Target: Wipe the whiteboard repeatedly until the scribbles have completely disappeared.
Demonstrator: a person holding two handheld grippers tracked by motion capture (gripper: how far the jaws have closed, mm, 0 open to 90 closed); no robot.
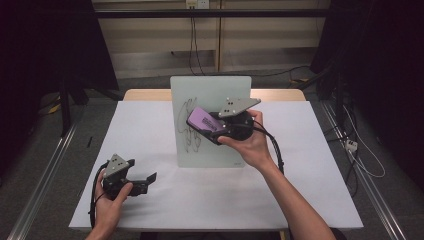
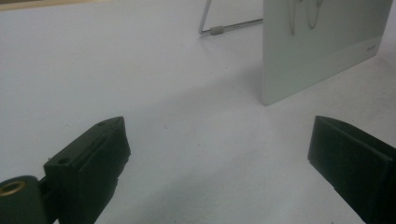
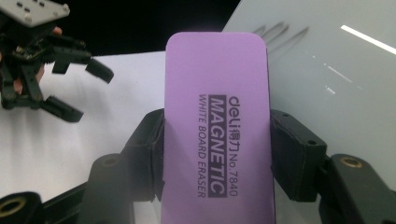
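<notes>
A purple rectangular magnetic whiteboard eraser [image 3: 217, 135] sits clamped between the jaws of the right gripper [image 1: 212, 125], held against the scribbled face of an upright white glass board [image 1: 210, 120] standing on the white worktop [image 1: 150, 130]. The left gripper [image 1: 145, 181] hovers near the worktop's front left, jaws wide apart and empty.

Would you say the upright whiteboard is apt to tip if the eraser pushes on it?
Probably somewhat: the whiteboard stands near-upright on a thin wire stand, unheld. Its glossy face looks stiff, so the eraser should glide.
</notes>
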